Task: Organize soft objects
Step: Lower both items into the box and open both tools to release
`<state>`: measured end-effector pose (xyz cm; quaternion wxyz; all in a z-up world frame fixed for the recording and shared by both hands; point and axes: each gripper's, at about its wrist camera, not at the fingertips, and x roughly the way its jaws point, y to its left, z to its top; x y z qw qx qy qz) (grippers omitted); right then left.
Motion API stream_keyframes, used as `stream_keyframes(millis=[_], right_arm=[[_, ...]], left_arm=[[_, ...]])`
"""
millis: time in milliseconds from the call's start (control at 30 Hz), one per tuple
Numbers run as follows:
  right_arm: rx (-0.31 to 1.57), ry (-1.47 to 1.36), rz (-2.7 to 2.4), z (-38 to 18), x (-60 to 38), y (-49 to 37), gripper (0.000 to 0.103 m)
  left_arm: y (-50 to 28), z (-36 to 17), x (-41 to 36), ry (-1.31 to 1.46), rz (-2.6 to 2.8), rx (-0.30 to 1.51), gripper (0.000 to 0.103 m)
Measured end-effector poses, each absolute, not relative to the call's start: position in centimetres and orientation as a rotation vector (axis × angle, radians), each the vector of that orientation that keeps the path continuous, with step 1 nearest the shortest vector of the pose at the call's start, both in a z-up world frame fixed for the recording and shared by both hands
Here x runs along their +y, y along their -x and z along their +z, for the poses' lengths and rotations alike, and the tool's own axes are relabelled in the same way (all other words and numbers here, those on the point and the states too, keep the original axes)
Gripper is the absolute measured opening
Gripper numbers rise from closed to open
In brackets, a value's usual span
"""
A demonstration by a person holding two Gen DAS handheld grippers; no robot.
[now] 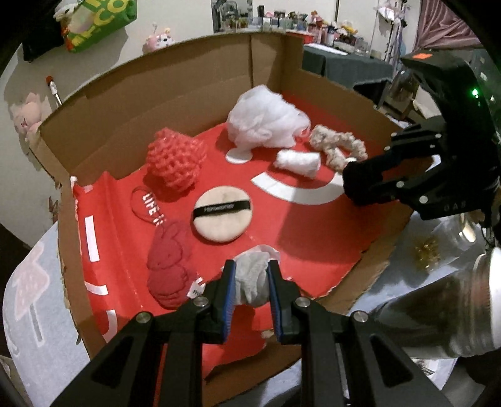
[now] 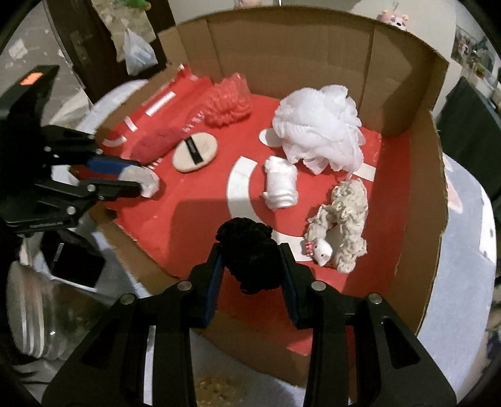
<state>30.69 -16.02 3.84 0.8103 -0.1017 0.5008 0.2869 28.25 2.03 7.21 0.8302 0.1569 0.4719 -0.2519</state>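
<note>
Left claw (image 1: 251,281) grasping grey cloth (image 1: 253,278); right claw (image 2: 250,260) grasping black scrunchie (image 2: 247,250), over cardboard box (image 1: 131,103).

Behind my work area a green printed bag (image 1: 100,22) hangs high on the wall, a pink plush (image 1: 158,39) below it. A cluttered shelf (image 1: 281,18) runs along the back — small items, unreadable. A clear plastic bag (image 2: 137,53) hangs on a dark door.

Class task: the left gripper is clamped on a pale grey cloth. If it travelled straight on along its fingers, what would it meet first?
Probably the round beige powder puff with a black band, lying just beyond the grey cloth in the left gripper; depth is uncertain.
</note>
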Motion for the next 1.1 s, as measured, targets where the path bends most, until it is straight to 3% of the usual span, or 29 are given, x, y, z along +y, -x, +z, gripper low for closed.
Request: stream_keyframes(millis=[467,600,733,833,933,1100], right_arm=[[1.136,0.26,0.578,2.7,-16.1,-31.6,0.034],[1.14,0.266,0.568,2.7,-16.1,-31.6,0.041],[1.15,0.266,0.559,2.1,-15.6,-31.8,0.042],[1.147,0.257,0.557,2.2,-15.8,-31.8,0.042],[1.143,0.244,0.557,2.5,-16.1,-31.7,0.049],[1.127,0.232,0.556,3.3,-16.4,-31.4,0.055]], left_arm=[[-29.2,5.7,3.1,-0.349,-0.506,1.056,0.022],[-29.3,5.6,3.2,-0.348,-0.496,1.052,0.022],[-29.2,5.6,2.9,-0.351,-0.493,1.048,0.025],[-29.1,5.6,2.9,-0.35,-0.485,1.045,0.031],[-28.9,5.9,3.0,-0.337,-0.483,1.039,0.037],[-28.5,7.2,3.3,-0.301,-0.477,0.996,0.054]])
